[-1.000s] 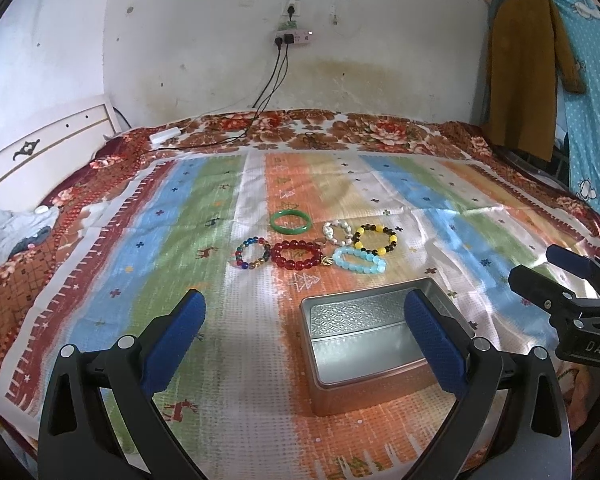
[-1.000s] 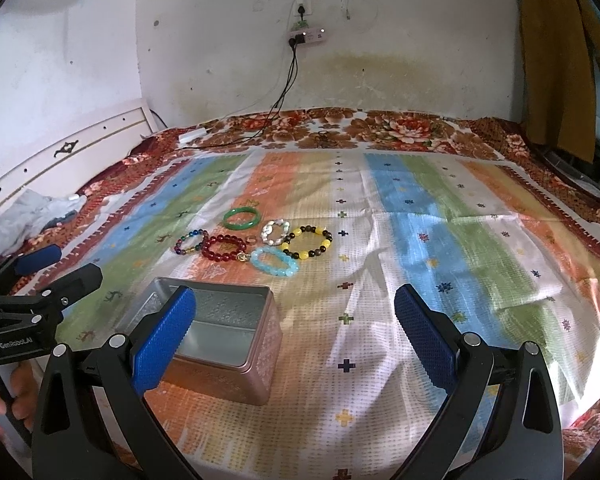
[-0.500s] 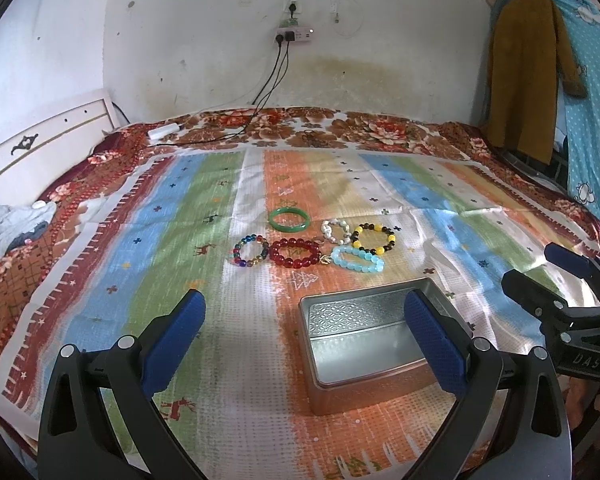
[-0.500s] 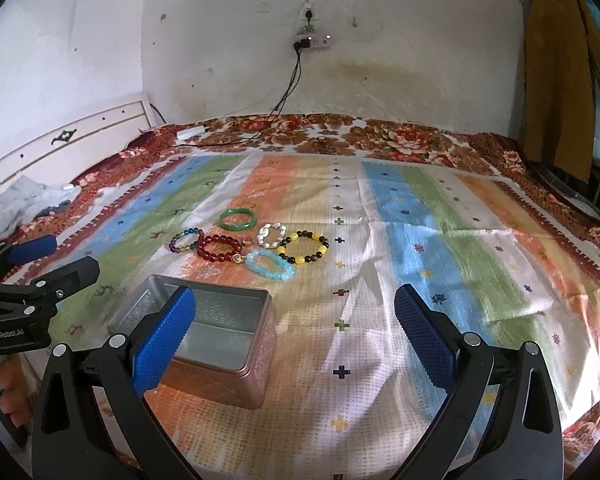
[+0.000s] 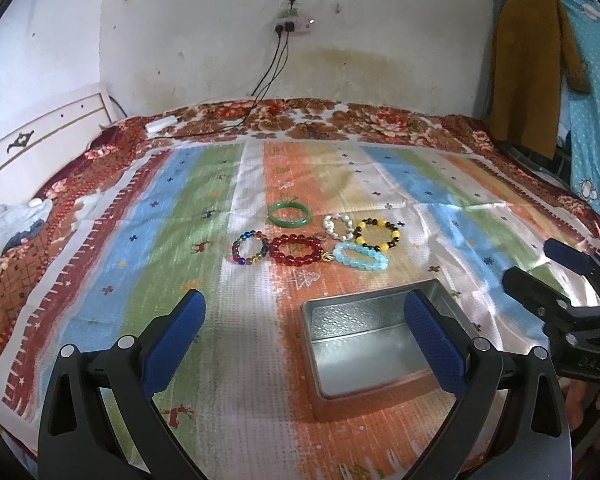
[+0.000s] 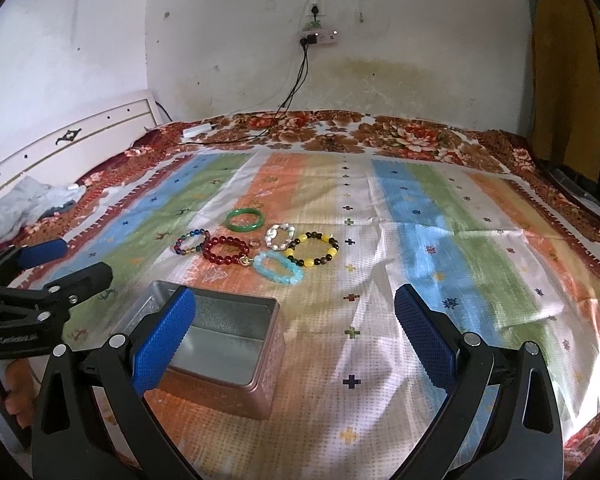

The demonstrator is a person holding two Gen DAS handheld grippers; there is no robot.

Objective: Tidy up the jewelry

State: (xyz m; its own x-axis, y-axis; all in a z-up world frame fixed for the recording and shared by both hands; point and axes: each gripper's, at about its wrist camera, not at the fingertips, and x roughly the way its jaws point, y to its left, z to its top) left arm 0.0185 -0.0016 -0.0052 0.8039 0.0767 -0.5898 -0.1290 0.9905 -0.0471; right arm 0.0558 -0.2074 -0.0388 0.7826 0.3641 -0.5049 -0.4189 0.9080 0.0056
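A metal tin sat open-topped on the striped bedspread, its embossed inner walls and plain floor bare, with no jewelry in it. In the left wrist view it lay low between the jaws, nearer the right-hand pad; in the right wrist view the same tin lay behind the left-hand pad.

The left gripper held its jaws wide apart, gripping nothing, and the right gripper did likewise.

Beyond the tin, ahead of both pairs of jaws, six bracelets lay flat in a tight cluster: a green bangle farthest out, a multicolour bead bracelet to the left, a dark red bead bracelet beside it, a white pearl bracelet, a yellow-and-black bead bracelet and a pale blue bead bracelet nearest the tin (several appeared to touch one another, though none touched the tin).

Bare bedspread stretched to the left of the left jaws and to the right of the right jaws. At the far edge, a white charger lay with black cables rising to a wall socket.
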